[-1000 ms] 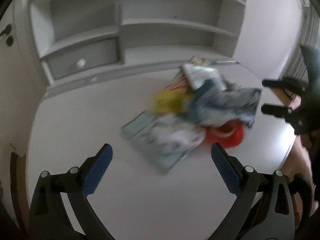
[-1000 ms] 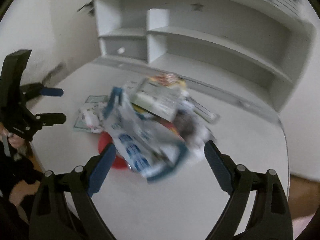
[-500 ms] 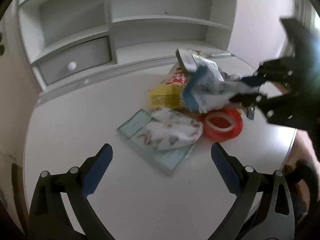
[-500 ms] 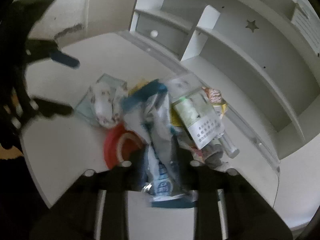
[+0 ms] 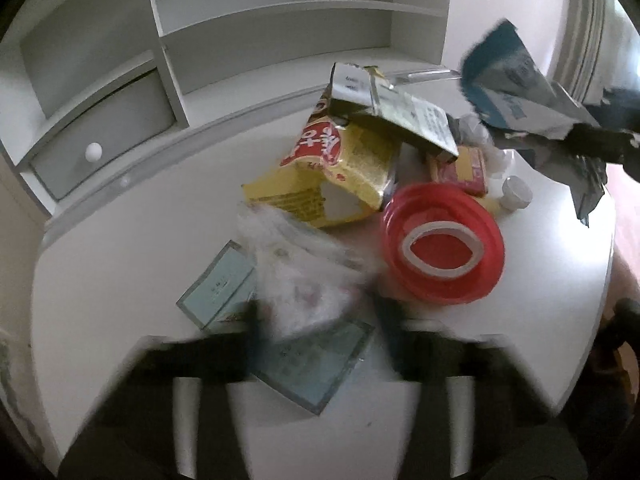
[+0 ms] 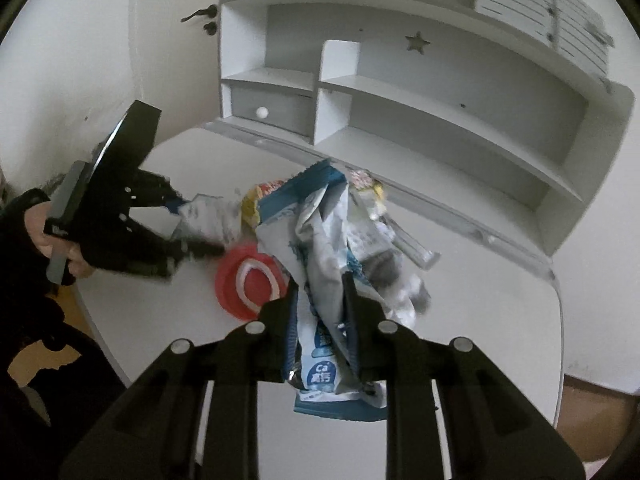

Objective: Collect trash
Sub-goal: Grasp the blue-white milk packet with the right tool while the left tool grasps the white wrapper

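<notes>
A glossy red plastic lid [image 5: 442,242] is gleaming at three o'clock from crinkled yellow foil packaging [image 5: 332,176] on the smooth matt white table [image 5: 120,264].

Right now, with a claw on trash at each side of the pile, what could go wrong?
1. The right claw pinches only the lower part of the blue-and-white wrapper; the loose upper part hangs over the pile and could drag pieces along.
2. The left claw closes on the crumpled white wrapper, which lies on the pale card. The card may come along too.
</notes>
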Motion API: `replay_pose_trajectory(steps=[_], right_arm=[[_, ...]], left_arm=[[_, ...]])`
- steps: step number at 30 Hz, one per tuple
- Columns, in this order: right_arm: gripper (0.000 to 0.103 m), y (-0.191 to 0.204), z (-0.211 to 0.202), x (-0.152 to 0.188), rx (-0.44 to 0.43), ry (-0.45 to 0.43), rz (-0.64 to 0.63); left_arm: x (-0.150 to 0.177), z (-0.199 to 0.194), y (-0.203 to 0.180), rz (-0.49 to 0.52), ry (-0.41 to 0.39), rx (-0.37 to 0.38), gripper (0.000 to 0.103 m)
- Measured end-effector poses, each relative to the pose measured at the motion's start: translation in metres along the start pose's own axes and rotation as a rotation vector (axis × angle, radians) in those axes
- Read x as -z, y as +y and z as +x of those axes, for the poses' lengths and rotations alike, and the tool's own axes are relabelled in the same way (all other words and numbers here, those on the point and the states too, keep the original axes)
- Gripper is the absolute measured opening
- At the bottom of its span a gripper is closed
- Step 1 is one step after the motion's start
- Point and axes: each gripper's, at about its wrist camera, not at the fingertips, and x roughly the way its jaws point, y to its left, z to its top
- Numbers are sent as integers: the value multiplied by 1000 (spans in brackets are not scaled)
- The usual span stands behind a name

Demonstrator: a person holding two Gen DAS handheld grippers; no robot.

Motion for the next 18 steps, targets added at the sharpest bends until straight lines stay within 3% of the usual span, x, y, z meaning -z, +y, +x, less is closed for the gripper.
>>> replay_pose_trajectory(steps=[9, 13, 18], right_arm=[[21, -37, -39, 25, 50, -74, 177], [21, -71, -71, 56, 153, -108, 320], [21, -121, -122, 125, 358, -98, 540]], left_arm=[[-19, -55, -22, 1, -134, -13, 17], [-49, -63, -76, 68, -189, 87, 17], [-91, -41, -194, 212, -211, 322, 17]])
